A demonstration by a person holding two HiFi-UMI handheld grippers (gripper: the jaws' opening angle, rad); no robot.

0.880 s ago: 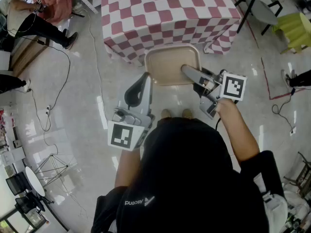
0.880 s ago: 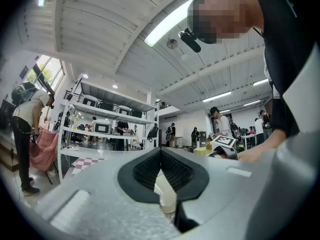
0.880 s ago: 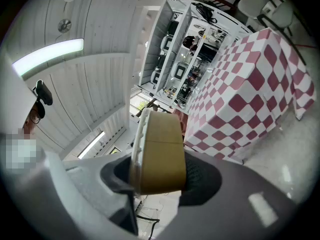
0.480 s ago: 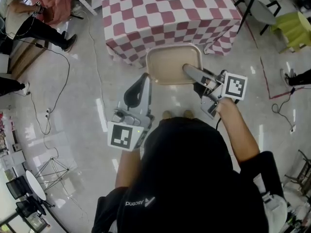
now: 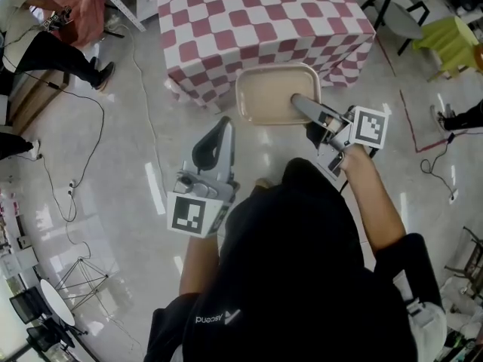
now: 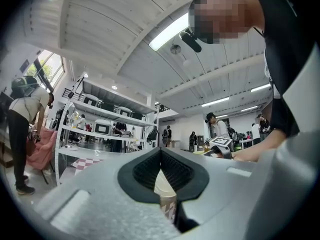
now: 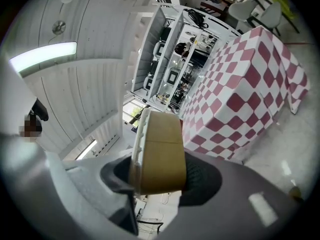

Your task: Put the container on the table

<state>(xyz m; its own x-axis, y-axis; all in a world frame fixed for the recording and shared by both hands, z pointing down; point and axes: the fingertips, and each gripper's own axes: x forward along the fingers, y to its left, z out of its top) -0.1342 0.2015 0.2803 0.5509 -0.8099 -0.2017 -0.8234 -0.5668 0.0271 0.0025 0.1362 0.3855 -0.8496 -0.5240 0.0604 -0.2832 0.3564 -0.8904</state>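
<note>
The container (image 5: pixel 268 93) is a shallow beige rectangular box. It hangs in the air, with its far edge over the near edge of the table (image 5: pixel 256 13), which wears a red-and-white checked cloth. My right gripper (image 5: pixel 296 98) is shut on the container's right rim. In the right gripper view the container's brown wall (image 7: pixel 160 151) fills the space between the pads, with the table (image 7: pixel 245 94) beyond it. My left gripper (image 5: pixel 224 123) is held lower left of the container, apart from it, shut and holding nothing. Its pads meet at the tip (image 6: pixel 160 151).
A seated person (image 5: pixel 45 21) is at the far left, and cables (image 5: pixel 98 119) trail over the glossy floor. A dark chair (image 5: pixel 396 10) and a green chair (image 5: pixel 453 40) stand right of the table. Red tape (image 5: pixel 411 119) marks the floor. Shelving (image 7: pixel 170 59) stands behind the table.
The container and my right gripper have moved forward towards the table, and the container's far edge now overlaps its near edge. The left gripper has kept its place beside the body.
</note>
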